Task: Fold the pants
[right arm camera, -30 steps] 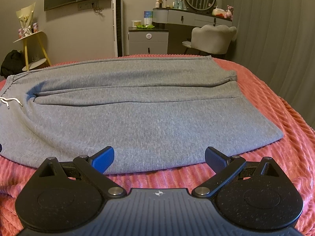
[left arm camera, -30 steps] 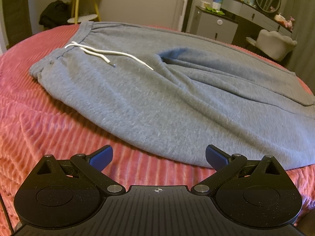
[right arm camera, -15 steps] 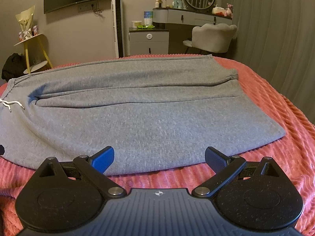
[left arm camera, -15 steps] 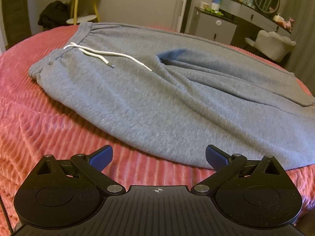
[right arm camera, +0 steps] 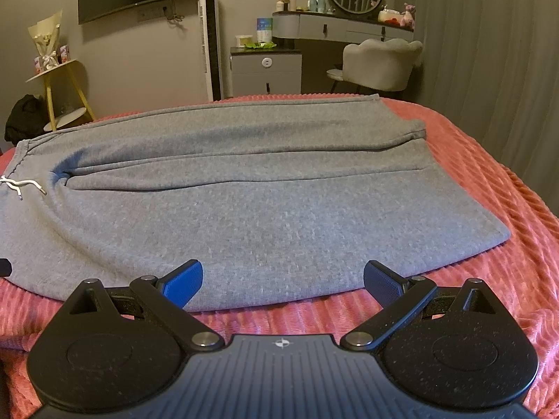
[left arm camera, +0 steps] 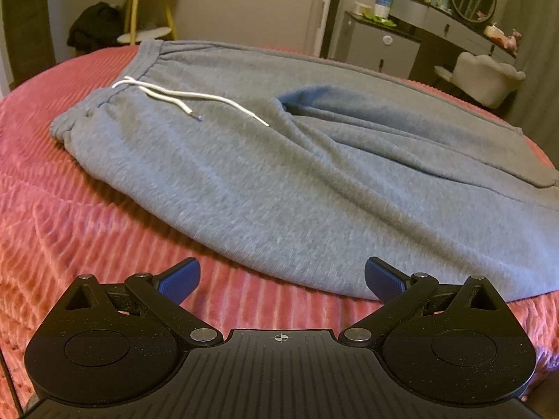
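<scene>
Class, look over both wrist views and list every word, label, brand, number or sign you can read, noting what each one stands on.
No text in either view can be read.
Blue-and-white canister on the grey cabinet: printed label, too small and blurred to read.
Bottles on the dark dressing table: labels too small to read.
Grey sweatpants and pink ribbed bedspread: no print or tag visible.
Left gripper and right gripper: only a small crosshair mark, no lettering.
</scene>
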